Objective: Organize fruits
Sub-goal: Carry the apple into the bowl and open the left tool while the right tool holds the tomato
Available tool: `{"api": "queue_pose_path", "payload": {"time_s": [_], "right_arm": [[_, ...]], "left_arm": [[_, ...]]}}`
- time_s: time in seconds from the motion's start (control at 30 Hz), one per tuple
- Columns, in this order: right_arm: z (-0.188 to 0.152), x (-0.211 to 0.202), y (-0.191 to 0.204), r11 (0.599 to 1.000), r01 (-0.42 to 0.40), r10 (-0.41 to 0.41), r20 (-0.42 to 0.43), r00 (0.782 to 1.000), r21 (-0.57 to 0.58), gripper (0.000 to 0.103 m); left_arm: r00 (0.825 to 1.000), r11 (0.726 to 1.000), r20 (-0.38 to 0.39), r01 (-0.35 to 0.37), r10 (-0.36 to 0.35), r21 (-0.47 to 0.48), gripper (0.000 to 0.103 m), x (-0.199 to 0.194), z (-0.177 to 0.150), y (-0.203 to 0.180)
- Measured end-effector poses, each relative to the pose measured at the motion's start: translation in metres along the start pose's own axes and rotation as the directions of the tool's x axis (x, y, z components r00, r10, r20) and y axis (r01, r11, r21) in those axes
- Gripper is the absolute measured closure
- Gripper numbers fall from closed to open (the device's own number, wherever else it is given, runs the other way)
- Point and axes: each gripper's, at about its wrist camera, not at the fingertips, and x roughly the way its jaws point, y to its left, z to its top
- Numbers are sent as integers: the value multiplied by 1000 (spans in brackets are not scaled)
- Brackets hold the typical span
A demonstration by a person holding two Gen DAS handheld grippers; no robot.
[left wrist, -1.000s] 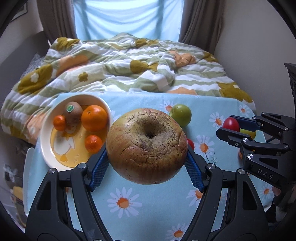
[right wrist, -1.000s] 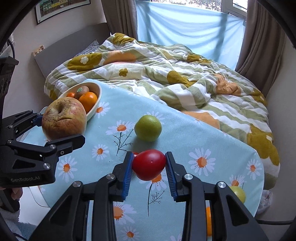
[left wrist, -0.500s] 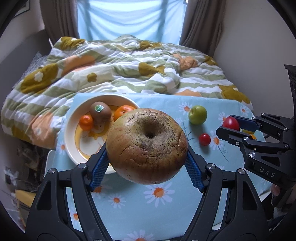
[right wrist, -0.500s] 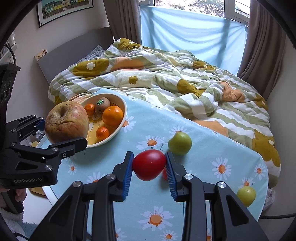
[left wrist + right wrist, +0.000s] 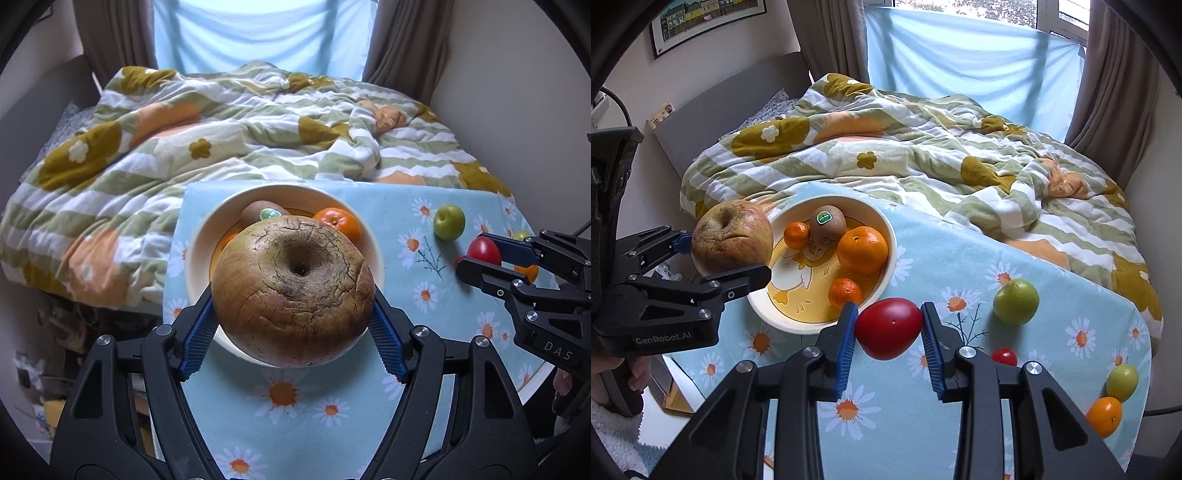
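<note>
1. The right gripper (image 5: pixel 888 332) is clamped on a red tomato (image 5: pixel 888 328), just in front of the bowl (image 5: pixel 886 229).
2. The left gripper (image 5: pixel 720 251) grips a wrinkled apple (image 5: pixel 732 235) over the bowl's left rim.
3. Inside the bowl lie a kiwi (image 5: pixel 828 222), an orange (image 5: pixel 862 249) and two mandarins (image 5: pixel 796 235).
4. Right of the bowl, a green apple (image 5: pixel 1015 301) sits on the daisy tablecloth (image 5: pixel 1052 354).

Wrinkled apple (image 5: pixel 293 291) above fruit bowl (image 5: pixel 201 236)
</note>
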Motion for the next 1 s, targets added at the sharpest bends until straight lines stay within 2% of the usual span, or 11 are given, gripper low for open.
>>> {"api": "queue_pose_path", "payload": {"time_s": [0.3, 0.53, 0.77, 0.83, 0.9, 1.0], "right_arm": [[14, 29, 19, 998, 41, -39, -28, 999, 51, 71], [17, 43, 31, 994, 73, -70, -47, 996, 79, 71], [16, 44, 34, 990, 107, -102, -53, 993, 93, 71], [15, 44, 33, 989, 111, -106, -55, 993, 97, 71], [15, 43, 32, 988, 113, -107, -56, 993, 106, 71], [15, 40, 29, 987, 103, -97, -59, 994, 121, 71]], "left_arm": [[999, 997, -42, 32, -29, 66, 21, 39, -2, 32], [995, 987, -82, 64, -52, 147, 21, 63, -11, 38], [990, 979, -107, 107, -89, 171, 20, 77, -14, 39], [992, 978, -90, 105, -90, 181, 18, 75, -14, 38], [996, 976, -51, 81, -72, 202, 0, 68, -10, 34], [999, 977, -5, 45, -45, 210, 0, 58, -3, 33]]}}
